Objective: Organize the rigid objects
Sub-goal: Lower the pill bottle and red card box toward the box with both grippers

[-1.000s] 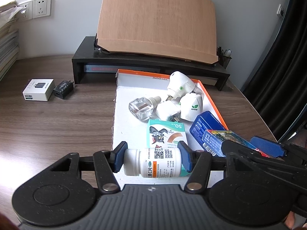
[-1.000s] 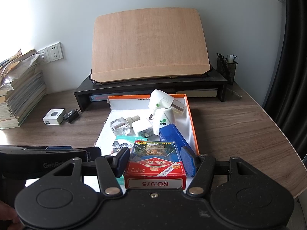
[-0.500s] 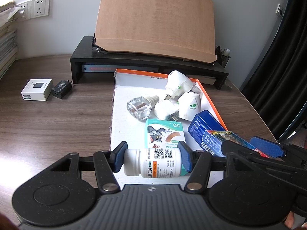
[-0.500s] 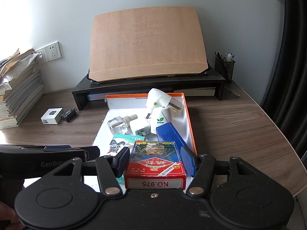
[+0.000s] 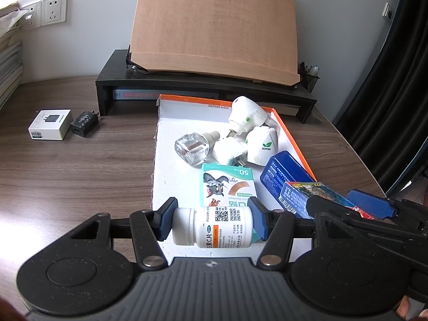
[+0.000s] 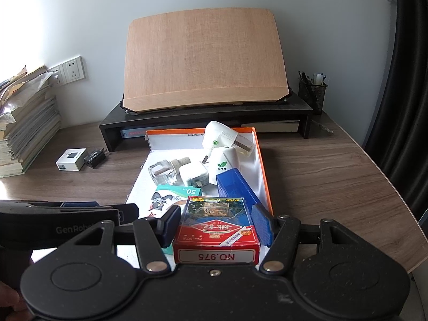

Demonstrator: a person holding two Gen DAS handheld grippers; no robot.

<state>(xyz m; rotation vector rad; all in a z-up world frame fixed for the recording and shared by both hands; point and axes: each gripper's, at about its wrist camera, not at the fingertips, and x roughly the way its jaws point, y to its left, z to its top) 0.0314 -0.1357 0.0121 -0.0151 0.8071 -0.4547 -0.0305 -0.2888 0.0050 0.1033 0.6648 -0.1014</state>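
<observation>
Together, the left claw [image 5: 212,224] squeezed the pill bottle [image 5: 212,227] and the right claw [image 6: 216,226] squeezed the card box [image 6: 216,230], ready for the tray [image 6: 263,165] at 12 o'clock.

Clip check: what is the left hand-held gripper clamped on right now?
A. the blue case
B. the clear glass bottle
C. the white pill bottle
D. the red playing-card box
C: the left hand-held gripper has its blue pads pressed against both ends of the white pill bottle, held sideways over the near end of the orange-rimmed tray.
</observation>
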